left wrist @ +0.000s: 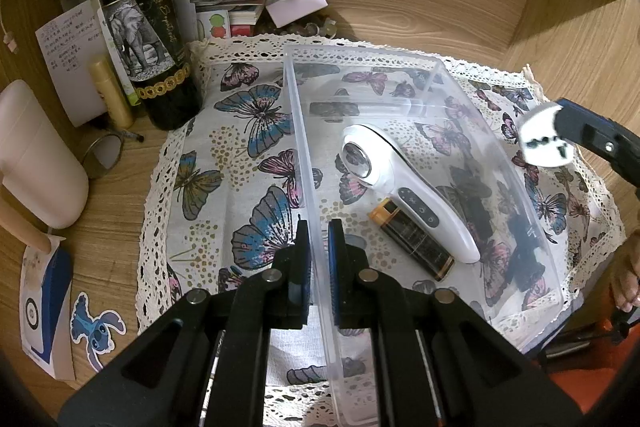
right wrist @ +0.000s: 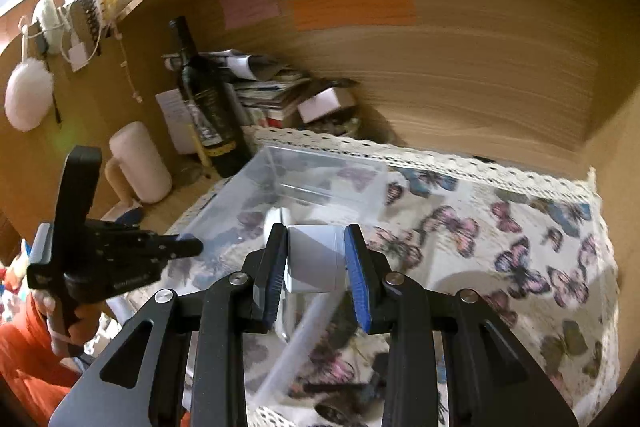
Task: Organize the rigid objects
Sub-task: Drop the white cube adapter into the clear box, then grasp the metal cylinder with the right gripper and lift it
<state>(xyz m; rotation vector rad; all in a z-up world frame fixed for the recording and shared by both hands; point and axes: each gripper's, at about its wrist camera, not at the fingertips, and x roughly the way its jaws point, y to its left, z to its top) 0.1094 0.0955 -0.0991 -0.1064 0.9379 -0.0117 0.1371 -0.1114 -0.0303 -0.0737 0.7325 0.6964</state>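
1. Left gripper (left wrist: 319, 251): narrow, its blue-padded fingers (left wrist: 304, 255) straddling the left wall of the clear plastic bin (left wrist: 298, 131), clamped on it.
2. Inside the bin, at 1 o'clock from that gripper: a white handheld device with a round metal head (left wrist: 404, 183); a black-and-gold cylindrical battery (left wrist: 414, 241) lies just beside its handle.
3. Right gripper (right wrist: 316, 259): closed on a white cylindrical container (right wrist: 316, 255), held above the bin.
4. The bin sits on a butterfly-print lace-edged cloth (left wrist: 240, 155) on the wooden tabletop (left wrist: 120, 195).
5. At 10 o'clock, off the cloth: a dark wine bottle with an elephant label (left wrist: 148, 39).
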